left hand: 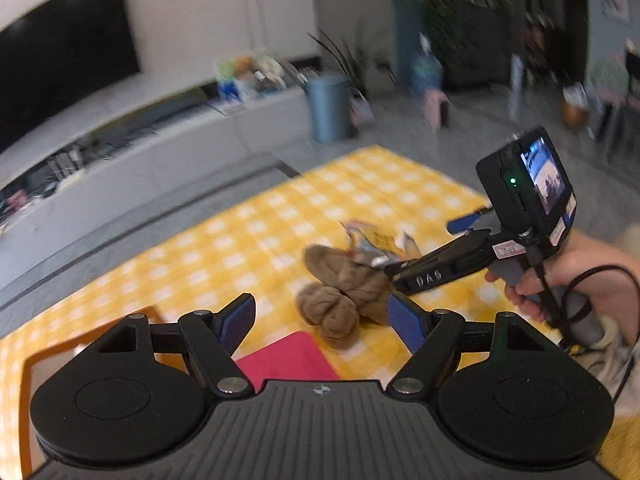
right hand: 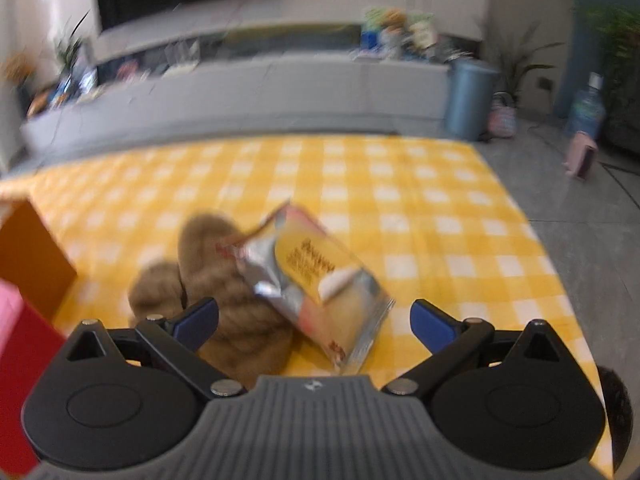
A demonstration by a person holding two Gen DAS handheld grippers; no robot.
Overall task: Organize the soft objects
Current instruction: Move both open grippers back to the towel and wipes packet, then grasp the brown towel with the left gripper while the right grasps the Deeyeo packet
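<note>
Left gripper (left hand: 324, 320) spread wide, nothing between its blue pads. Red cloth (left hand: 286, 356) just below it. Beyond, a brown knitted bundle (left hand: 340, 296) lies on the yellow checked tablecloth (left hand: 240, 232), a foil snack packet (right hand: 316, 280) resting against it. Right gripper (right hand: 314, 320) spread wide, empty, over both. Orange box (right hand: 28, 256) at far left.

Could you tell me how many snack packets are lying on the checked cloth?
1. The snack packet leans against the brown knitted bundle near the middle of the yellow checked cloth. More could be hidden under the bundle.
</note>
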